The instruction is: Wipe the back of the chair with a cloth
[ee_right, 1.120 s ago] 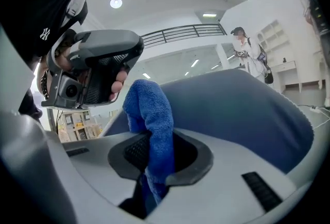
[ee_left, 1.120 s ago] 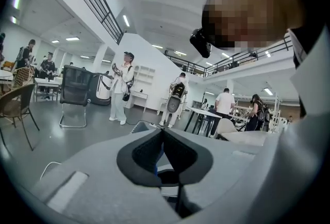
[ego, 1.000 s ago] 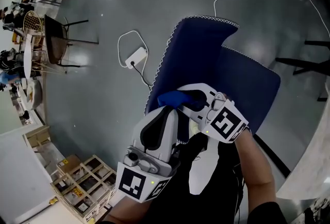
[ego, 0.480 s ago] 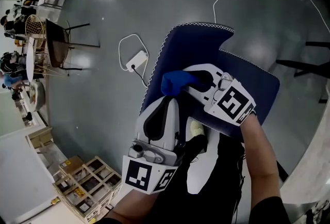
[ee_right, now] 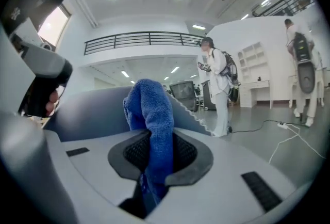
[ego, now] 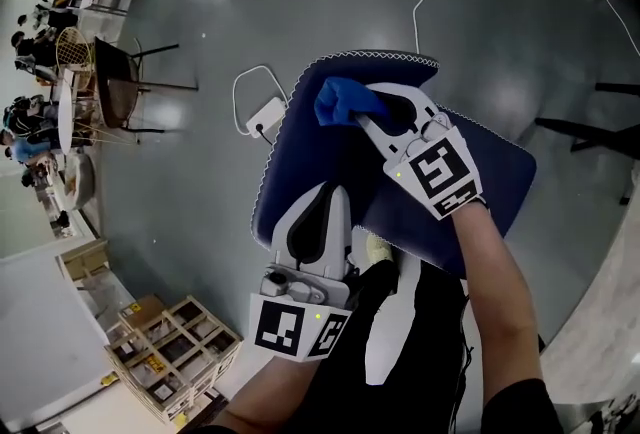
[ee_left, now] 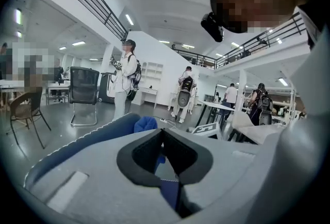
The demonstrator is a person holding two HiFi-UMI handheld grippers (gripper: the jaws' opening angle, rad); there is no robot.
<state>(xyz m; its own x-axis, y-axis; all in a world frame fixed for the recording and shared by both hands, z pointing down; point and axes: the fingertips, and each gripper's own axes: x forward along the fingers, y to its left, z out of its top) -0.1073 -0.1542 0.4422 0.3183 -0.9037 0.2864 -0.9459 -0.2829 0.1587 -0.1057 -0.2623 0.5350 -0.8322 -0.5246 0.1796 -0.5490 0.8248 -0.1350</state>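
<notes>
In the head view the dark blue chair back (ego: 320, 157) with white stitched edging fills the middle. My right gripper (ego: 372, 112) is shut on a bright blue cloth (ego: 343, 102), which presses against the chair back just below its top edge. The right gripper view has the cloth (ee_right: 152, 114) bunched up between the jaws of that gripper (ee_right: 157, 158), with the chair back (ee_right: 93, 112) behind it. My left gripper (ego: 318, 212) sits lower on the chair back, jaws shut with dark blue chair fabric pinched between them (ee_left: 164, 158). From there the cloth (ee_left: 145, 124) peeks over the chair's edge (ee_left: 87, 140).
A white power adapter (ego: 265, 112) with its cable lies on the grey floor left of the chair. Wooden crates (ego: 175, 352) stand at the lower left, a brown chair (ego: 115, 82) at the far left, a pale table edge (ego: 610, 322) at the right. A person (ee_left: 125, 81) stands nearby.
My right gripper has carried the cloth up the chair back, from its middle to near the top edge. The left gripper has stayed low on the chair, shifting only slightly.
</notes>
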